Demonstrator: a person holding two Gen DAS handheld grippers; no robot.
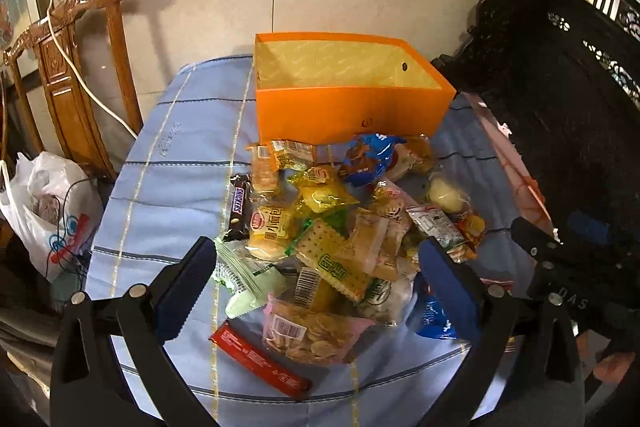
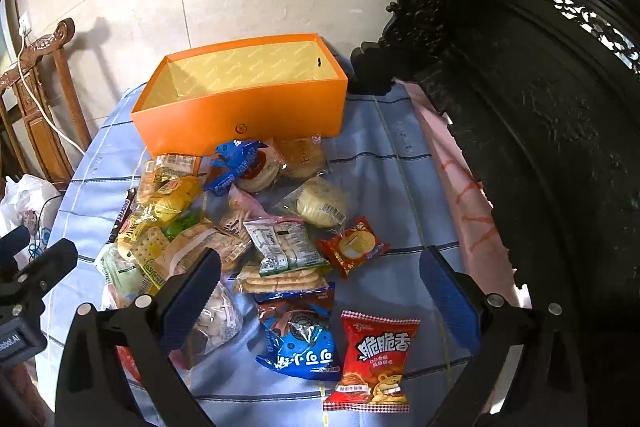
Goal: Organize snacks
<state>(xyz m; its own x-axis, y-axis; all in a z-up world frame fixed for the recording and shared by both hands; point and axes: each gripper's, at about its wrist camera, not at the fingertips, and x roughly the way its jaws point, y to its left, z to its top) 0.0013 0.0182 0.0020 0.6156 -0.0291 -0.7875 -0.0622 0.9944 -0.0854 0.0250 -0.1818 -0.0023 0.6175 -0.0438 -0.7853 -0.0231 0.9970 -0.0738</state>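
Observation:
An empty orange box (image 1: 348,107) stands at the far side of the table; it also shows in the right wrist view (image 2: 240,115). A heap of wrapped snacks (image 1: 332,227) lies in front of it, with a Snickers bar (image 1: 239,207), a red bar (image 1: 260,361) and a pink chip bag (image 1: 316,335). My left gripper (image 1: 320,291) is open above the near part of the heap. My right gripper (image 2: 320,295) is open above a blue cookie pack (image 2: 300,335) and a red snack bag (image 2: 376,355). Neither holds anything.
The table has a blue striped cloth (image 1: 172,187). A carved wooden chair (image 1: 72,67) with a white cable and a white plastic bag (image 1: 48,211) stand at the left. Dark carved furniture (image 2: 540,107) stands close on the right, with pink cloth (image 2: 468,195) along it.

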